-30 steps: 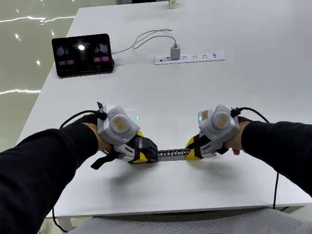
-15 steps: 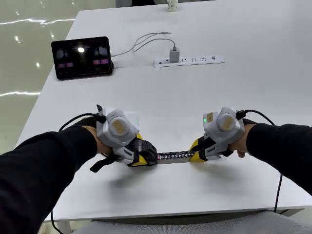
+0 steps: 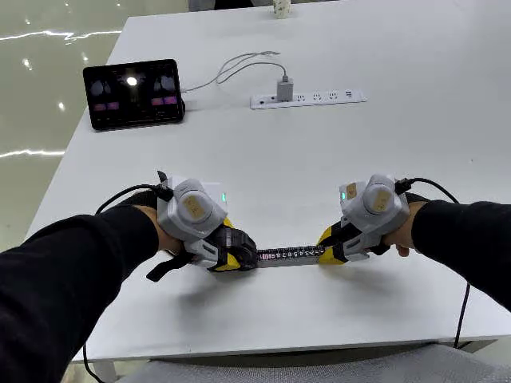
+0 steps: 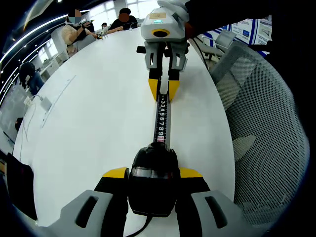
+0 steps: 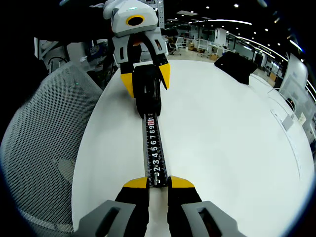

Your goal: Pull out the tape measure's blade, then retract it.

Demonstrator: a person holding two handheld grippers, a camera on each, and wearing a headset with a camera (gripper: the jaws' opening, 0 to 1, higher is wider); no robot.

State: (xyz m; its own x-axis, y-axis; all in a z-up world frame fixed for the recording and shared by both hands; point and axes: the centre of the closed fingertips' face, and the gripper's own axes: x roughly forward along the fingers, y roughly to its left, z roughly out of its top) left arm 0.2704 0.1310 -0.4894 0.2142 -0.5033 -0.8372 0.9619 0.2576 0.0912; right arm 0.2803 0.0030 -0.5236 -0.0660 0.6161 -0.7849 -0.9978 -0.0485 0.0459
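While the left claw (image 4: 153, 173) clamps the tape measure (image 3: 237, 244), the right claw (image 5: 158, 182) pinches its blade (image 5: 152, 140).

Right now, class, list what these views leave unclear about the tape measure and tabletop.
Hook of the blade: right gripper view, hidden between the right tool's jaws.
Sides of the tape measure case: left gripper view, covered by the left tool.
Tablet screen: head view, too small.
White object: head view, cut off by top edge.
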